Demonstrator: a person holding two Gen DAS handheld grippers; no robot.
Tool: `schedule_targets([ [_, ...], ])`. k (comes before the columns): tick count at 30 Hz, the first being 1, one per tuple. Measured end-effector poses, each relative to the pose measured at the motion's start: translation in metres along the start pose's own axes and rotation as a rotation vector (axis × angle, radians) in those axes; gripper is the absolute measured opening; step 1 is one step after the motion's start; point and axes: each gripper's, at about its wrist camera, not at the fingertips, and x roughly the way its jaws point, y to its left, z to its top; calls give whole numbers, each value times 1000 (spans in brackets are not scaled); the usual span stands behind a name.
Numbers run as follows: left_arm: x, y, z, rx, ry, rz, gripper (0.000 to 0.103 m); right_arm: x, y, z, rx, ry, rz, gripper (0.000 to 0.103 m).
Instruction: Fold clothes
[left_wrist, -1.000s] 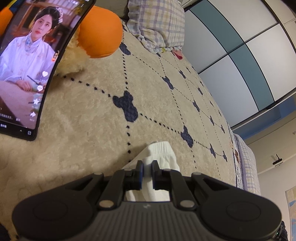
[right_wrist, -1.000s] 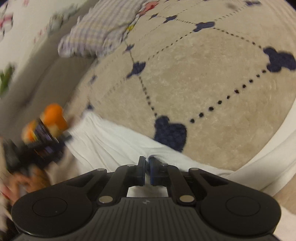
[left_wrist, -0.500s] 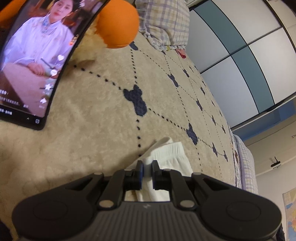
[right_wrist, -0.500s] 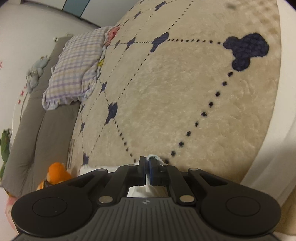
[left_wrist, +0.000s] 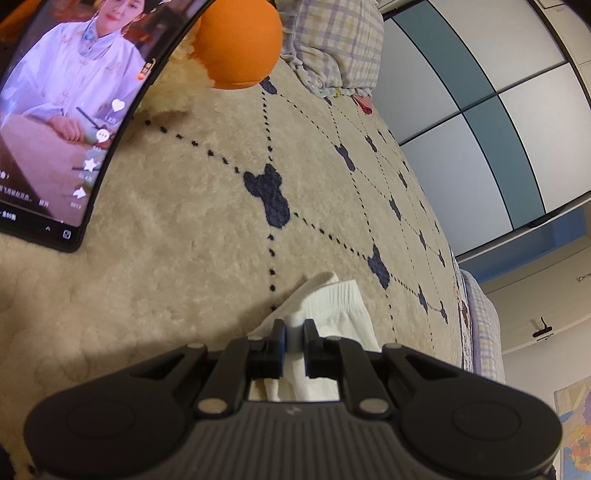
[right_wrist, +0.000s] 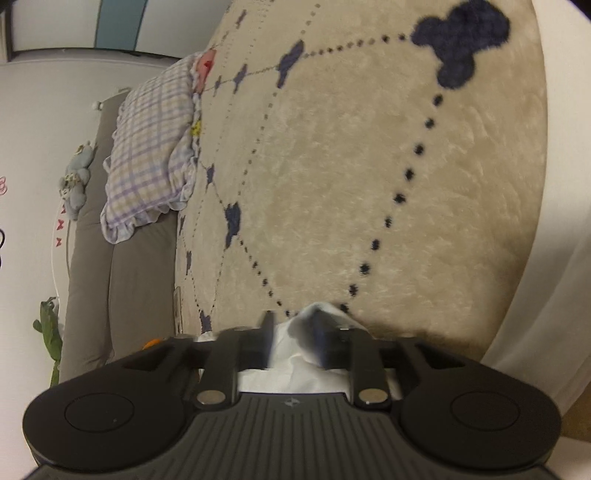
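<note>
A white garment (left_wrist: 332, 299) with a ribbed elastic band lies on the cream fleece blanket (left_wrist: 184, 258). My left gripper (left_wrist: 293, 326) is shut on a fold of it, just behind the band. In the right wrist view another part of the white garment (right_wrist: 291, 373) bunches up between the fingers of my right gripper (right_wrist: 293, 321). Those jaws are opening and blurred, and the cloth stands loose in the gap. The garment's far side is hidden under both grippers.
A phone (left_wrist: 55, 122) playing a video leans at the upper left beside an orange plush toy (left_wrist: 236, 40). A plaid pillow (right_wrist: 151, 147) lies at the blanket's far end by a grey headboard (right_wrist: 122, 277). A white sheet edge (right_wrist: 554, 221) runs along the right.
My right gripper rolled and sank to the blanket, then its jaws parted from the white cloth they pinched. The left gripper keeps its grip and barely moved.
</note>
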Motion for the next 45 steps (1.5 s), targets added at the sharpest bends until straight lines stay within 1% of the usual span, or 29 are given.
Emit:
schedule_targets([
  [5, -1, 0, -1, 1, 4, -2, 9, -4, 2, -3, -35, 5, -35, 35],
  [8, -1, -2, -1, 4, 4, -5, 9, 2, 6, -8, -93, 28, -69, 31],
  [9, -1, -2, -2, 6, 4, -6, 9, 4, 9, -10, -120, 38, -82, 19],
  [10, -1, -2, -2, 8, 3, -6, 9, 7, 12, -12, -148, 50, -96, 5],
  [11, -1, -3, -2, 9, 3, -7, 9, 7, 15, -13, -167, 46, -108, 5],
  [13, -1, -2, -2, 4, 5, -26, 9, 3, 19, -12, -193, 12, -121, 5],
  [16, -2, 1, -1, -15, 12, -65, 9, -7, 19, -3, -185, -50, -97, 4],
  [19, -1, 3, -1, -19, 18, -56, 10, -11, 14, 4, -168, -97, -106, 4],
  [21, 1, 7, -2, -28, 26, -27, 10, -9, 10, 6, -172, -117, -142, 4],
  [23, 3, 9, -3, -35, 28, -15, 10, -3, 6, 6, -176, -120, -172, 4],
  [27, 0, 5, -1, -2, 7, -1, 10, 4, 6, 5, -187, -98, -189, 5],
  [28, -1, 4, -1, 4, 3, 1, 10, 4, 6, 4, -189, -93, -190, 8],
  [30, -2, 3, 0, 17, -5, 15, 10, 0, 10, 2, -198, -90, -196, 9],
  [31, -2, 3, 0, 20, -7, 23, 10, -2, 12, 1, -208, -93, -203, 12],
  [32, 0, 4, 0, 17, -5, 31, 10, -5, 15, 0, -222, -100, -210, 14],
  [33, 1, 5, 0, 10, -5, 38, 10, -8, 18, -3, -241, -109, -219, 22],
  [34, 2, 5, -1, 5, -8, 44, 10, -11, 22, -6, -263, -120, -229, 25],
  [38, 3, -6, -4, 48, -36, 89, 12, -22, 39, -24, -385, -151, -283, 26],
  [40, 3, -13, -6, 82, -44, 110, 16, -25, 49, -36, -459, -159, -316, 26],
  [42, 3, -17, -7, 99, -48, 123, 21, -29, 58, -50, -529, -162, -346, 30],
  [45, 3, -18, -6, 100, -51, 137, 21, -32, 70, -69, -638, -152, -386, 30],
])
